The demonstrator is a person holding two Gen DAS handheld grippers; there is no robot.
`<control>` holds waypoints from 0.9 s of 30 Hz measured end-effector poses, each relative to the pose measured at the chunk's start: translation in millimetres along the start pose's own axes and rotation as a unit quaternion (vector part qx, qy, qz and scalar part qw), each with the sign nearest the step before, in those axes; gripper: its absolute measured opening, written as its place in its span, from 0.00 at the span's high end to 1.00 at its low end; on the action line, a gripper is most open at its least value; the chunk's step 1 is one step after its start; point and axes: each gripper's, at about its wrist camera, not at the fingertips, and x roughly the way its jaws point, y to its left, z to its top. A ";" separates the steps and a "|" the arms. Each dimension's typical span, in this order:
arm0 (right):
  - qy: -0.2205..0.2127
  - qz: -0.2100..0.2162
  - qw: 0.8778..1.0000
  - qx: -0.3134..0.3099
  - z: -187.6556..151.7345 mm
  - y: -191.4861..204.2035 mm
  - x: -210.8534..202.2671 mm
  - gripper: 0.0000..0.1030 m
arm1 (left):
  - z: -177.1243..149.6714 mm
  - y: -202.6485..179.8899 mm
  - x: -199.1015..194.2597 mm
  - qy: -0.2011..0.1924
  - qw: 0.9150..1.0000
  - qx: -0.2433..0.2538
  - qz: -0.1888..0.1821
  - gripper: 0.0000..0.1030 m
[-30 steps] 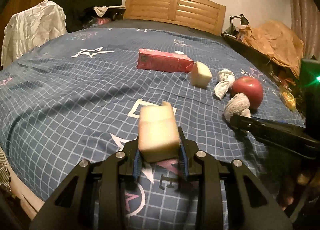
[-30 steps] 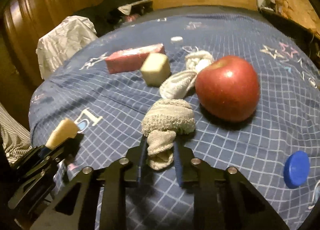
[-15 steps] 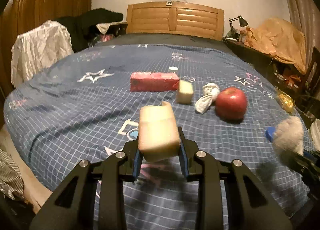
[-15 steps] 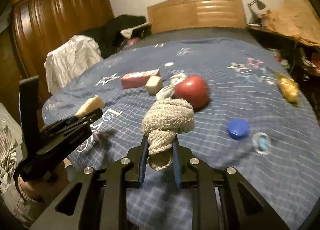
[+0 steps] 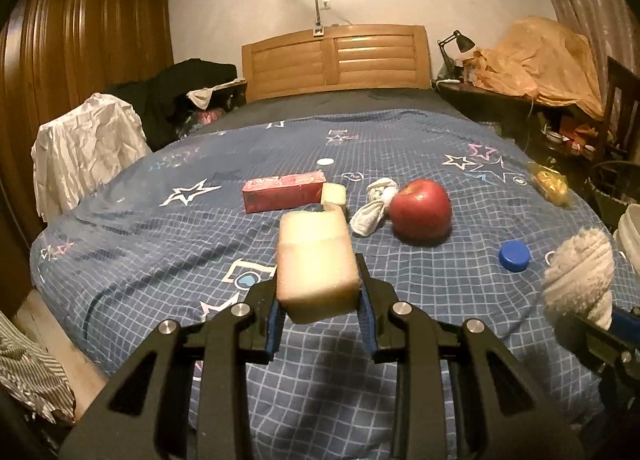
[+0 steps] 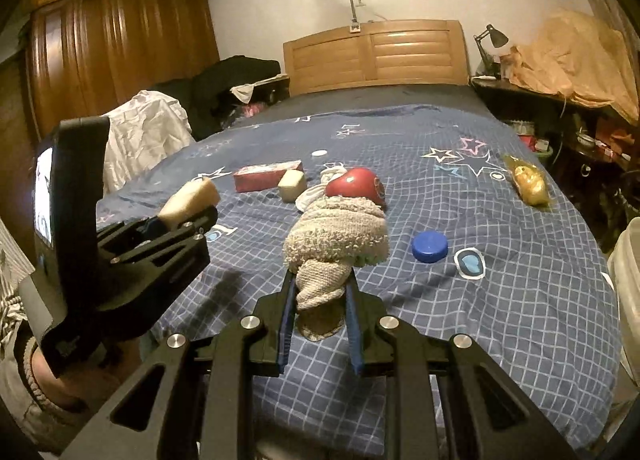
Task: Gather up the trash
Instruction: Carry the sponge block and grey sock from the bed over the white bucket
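A bed point(image 5: 132, 244) under a blue checked cover with star prints fills both views, its wooden headboard point(image 5: 336, 60) against the far wall. On the cover, near the middle, a red apple point(image 5: 420, 209) lies just beside a white balled sock point(image 5: 374, 209), with a long red box point(image 5: 282, 193) to their left and a small pale foam cube point(image 5: 334, 193) at the box's right end. A blue bottle cap point(image 5: 514, 256) sits nearer the right edge, and a yellow wrapped packet point(image 6: 528, 180) lies farther right. The left gripper point(image 5: 320, 310) is held above the near part of the bed, its fingers clamped on a pale foam block point(image 5: 314, 260). The right gripper point(image 6: 320, 306) is also raised over the cover, fingers closed on a rolled grey sock point(image 6: 336, 244).
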 end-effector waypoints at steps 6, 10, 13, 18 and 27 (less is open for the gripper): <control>-0.004 -0.004 1.000 -0.004 3.7 6.5 3.8 0.77 | -0.8 -0.2 -5.3 -0.005 1.000 -0.001 0.001 0.72; -0.005 -0.006 1.000 -0.005 4.4 7.4 3.2 0.77 | -1.0 0.3 -5.6 -0.007 1.000 -0.001 0.001 0.72; -0.006 -0.006 1.000 -0.006 4.7 7.7 3.6 0.77 | -1.1 -0.1 -5.9 -0.007 1.000 -0.002 0.001 0.72; -0.009 -0.010 1.000 -0.005 5.8 7.1 2.5 0.77 | -1.1 0.3 -5.8 -0.007 1.000 -0.001 0.000 0.72; -0.029 -0.026 0.999 -0.002 10.2 2.3 -9.0 0.77 | 1.8 -3.6 -8.0 -0.010 1.000 0.003 -0.002 0.72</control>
